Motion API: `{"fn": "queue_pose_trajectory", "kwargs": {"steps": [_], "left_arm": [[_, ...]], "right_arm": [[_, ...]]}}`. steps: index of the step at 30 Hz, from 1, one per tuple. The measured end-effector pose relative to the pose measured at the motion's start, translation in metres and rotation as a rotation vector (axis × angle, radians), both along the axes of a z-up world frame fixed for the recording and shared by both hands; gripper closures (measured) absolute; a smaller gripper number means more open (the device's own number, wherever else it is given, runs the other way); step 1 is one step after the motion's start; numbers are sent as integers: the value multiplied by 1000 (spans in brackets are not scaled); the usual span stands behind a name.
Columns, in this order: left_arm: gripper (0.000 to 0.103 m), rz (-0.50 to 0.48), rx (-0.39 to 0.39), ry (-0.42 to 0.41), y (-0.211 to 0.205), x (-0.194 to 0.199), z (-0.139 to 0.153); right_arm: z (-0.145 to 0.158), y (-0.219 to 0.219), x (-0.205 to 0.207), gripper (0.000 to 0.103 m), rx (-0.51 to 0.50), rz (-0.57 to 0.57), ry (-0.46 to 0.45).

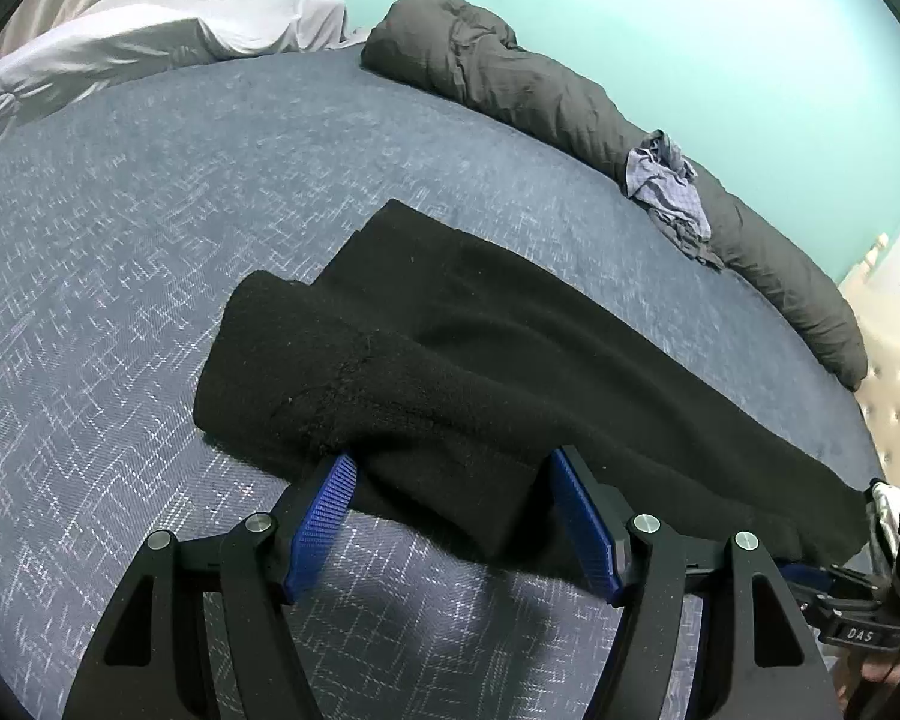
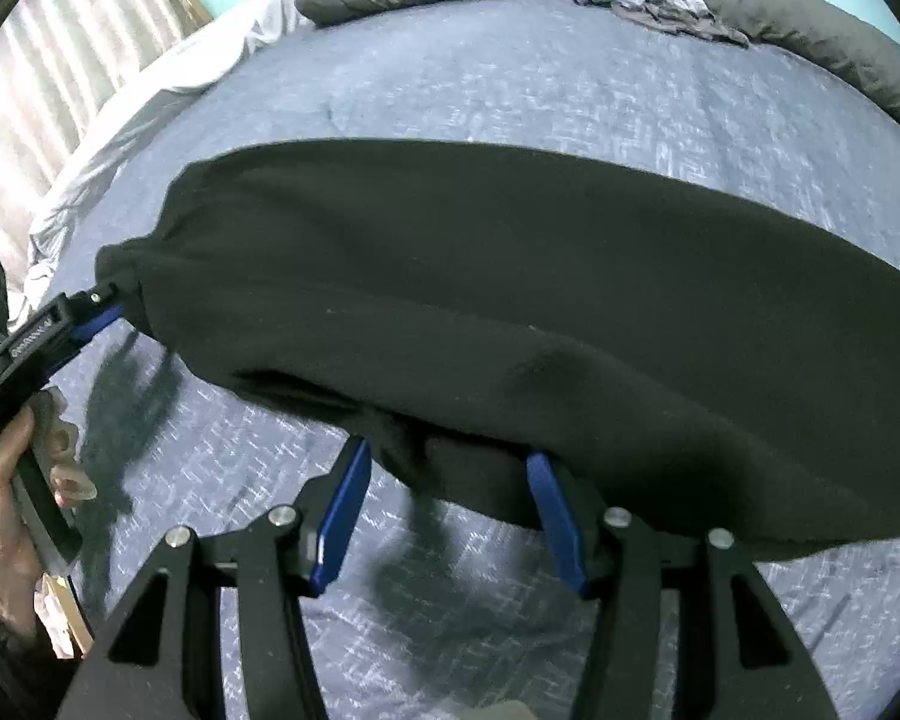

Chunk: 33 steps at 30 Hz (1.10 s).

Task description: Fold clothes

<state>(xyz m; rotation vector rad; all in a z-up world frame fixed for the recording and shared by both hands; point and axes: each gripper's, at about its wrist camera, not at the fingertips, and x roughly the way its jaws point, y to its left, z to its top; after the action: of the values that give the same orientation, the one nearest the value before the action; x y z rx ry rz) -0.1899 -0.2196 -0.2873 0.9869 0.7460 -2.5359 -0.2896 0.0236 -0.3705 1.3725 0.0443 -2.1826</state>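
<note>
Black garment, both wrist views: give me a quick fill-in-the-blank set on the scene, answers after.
1. The black garment lies on a bed cover coloured ____.
2. The left gripper has its jaws ____, with black cloth between them.
3. The pads of the right gripper are coloured ____.
4. The crumpled pale cloth rests on a rolled ____ duvet.

Answers: blue; open; blue; grey
</note>
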Motion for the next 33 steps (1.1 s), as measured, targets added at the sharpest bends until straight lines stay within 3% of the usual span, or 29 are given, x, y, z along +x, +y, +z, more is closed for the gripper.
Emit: {"fn": "queue_pose_trajectory", "kwargs": {"steps": [2, 6, 8, 10, 14, 18, 28, 33], "left_arm": [[32, 2, 5, 2, -1, 1, 1], [32, 2, 3, 2, 0, 2, 2], [32, 0, 2, 1, 0, 2, 2], [32, -2, 2, 1, 0, 2, 2], [32, -5, 6, -2, -1, 2, 1], [32, -8, 12, -7, -2, 4, 1], [32, 13, 70, 2, -6, 17, 2], [32, 64, 16, 10, -5, 31, 12]], "right_arm": [[-2, -4, 2, 48, -71, 30, -2], [-14, -11, 2, 51, -93, 43, 4], [-18, -6, 2, 86, -141, 37, -8], [-17, -3, 9, 98, -193, 65, -24], [-17, -2, 26, 100, -176, 137, -46], [-32, 2, 34, 100, -147, 138, -99], [-28, 6, 44, 100, -142, 170, -113], [-22, 4, 49, 96, -80, 215, -118]]}}
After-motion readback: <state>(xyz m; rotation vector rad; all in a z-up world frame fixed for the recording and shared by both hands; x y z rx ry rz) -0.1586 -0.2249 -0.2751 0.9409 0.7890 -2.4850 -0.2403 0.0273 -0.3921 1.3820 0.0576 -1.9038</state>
